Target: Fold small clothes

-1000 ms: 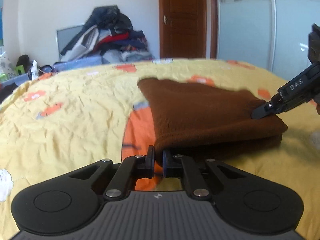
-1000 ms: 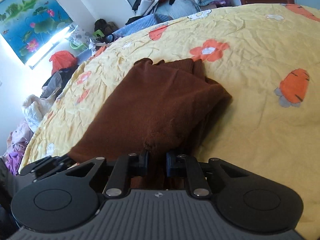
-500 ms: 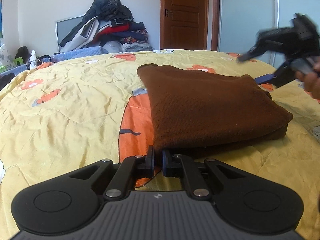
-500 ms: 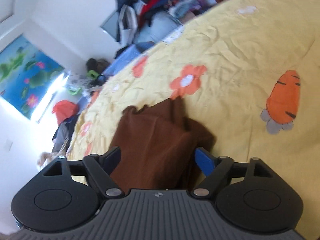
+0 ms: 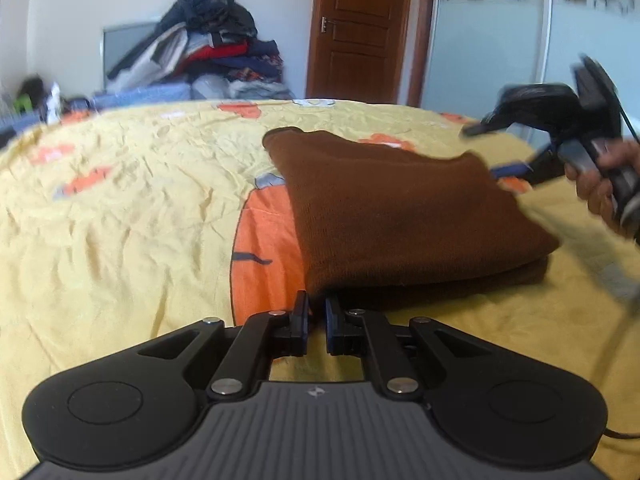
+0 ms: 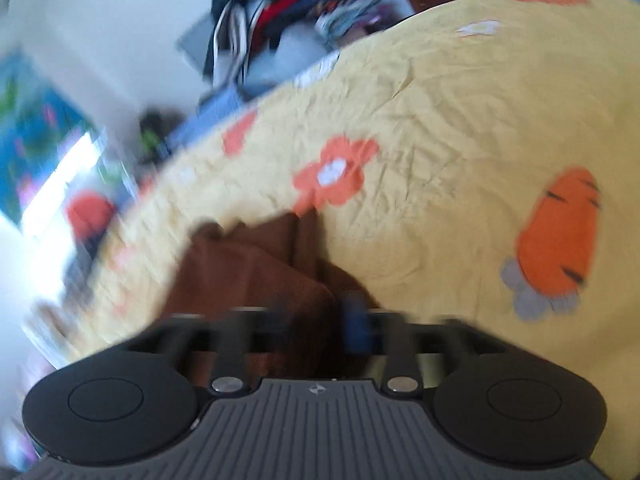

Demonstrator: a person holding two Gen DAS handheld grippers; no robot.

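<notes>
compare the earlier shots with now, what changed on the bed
The right tool let go of the brown garment: a second ago it pinched the right edge, now its jaws are opening, clear of the cloth, drawn back past that edge. The left tool stays shut at the near corner. The garment lies folded in the same place on the yellow bedspread.

The right wrist view is motion-blurred, so the right gripper [image 6: 320, 320] fingers, now opening, smear over the brown garment [image 6: 248, 272], whose near end is hidden beneath the gripper body, and background clutter is unreadable.
</notes>
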